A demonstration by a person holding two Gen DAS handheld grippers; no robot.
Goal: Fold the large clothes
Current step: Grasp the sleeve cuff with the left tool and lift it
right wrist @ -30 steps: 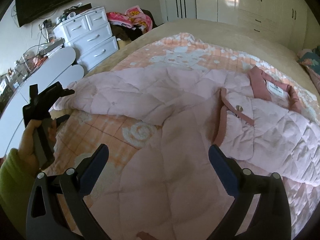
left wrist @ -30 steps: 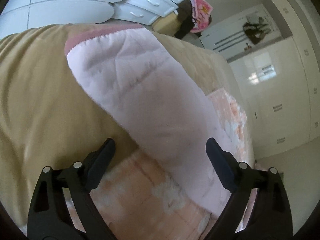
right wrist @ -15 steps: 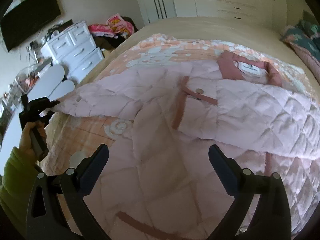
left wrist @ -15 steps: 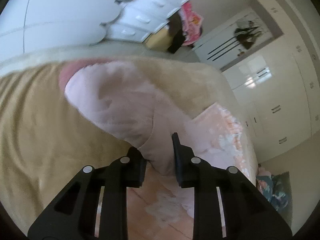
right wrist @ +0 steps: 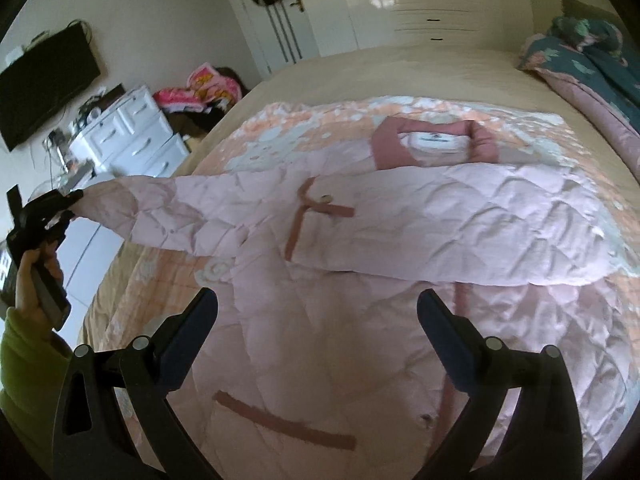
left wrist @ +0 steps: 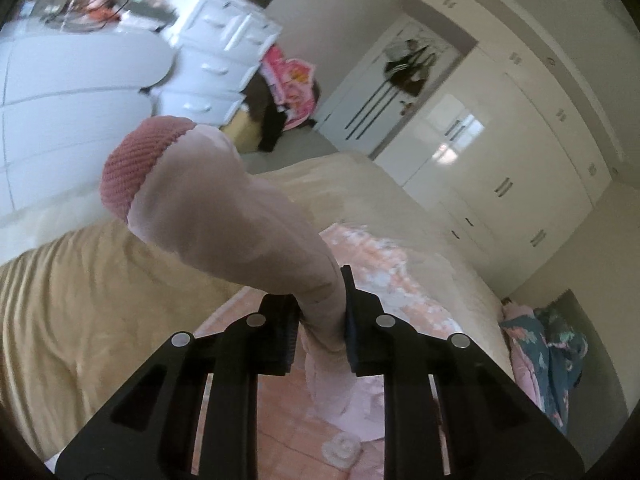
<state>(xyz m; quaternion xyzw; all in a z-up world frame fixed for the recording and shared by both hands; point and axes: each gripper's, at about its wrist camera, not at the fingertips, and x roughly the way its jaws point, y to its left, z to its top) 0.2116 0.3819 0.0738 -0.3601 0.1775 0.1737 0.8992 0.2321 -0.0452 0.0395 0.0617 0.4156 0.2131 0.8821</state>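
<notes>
Jacket (right wrist: pixel 400 240): pink quilted, spread on the bed (right wrist: pixel 360 68).
Left gripper (left wrist: pixel 320 312): clenched on the sleeve (left wrist: pixel 240 220), lifted off the bed.
Right gripper (right wrist: pixel 318 312): released, above the jacket.

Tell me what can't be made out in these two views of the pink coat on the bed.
- Left wrist view: the coat's body is out of sight; the raised sleeve, pinched in the left gripper, fills the middle.
- Right wrist view: the coat is cut off below by the frame edge and the open right gripper.
- Right wrist view: the collar label is too small to read.
</notes>
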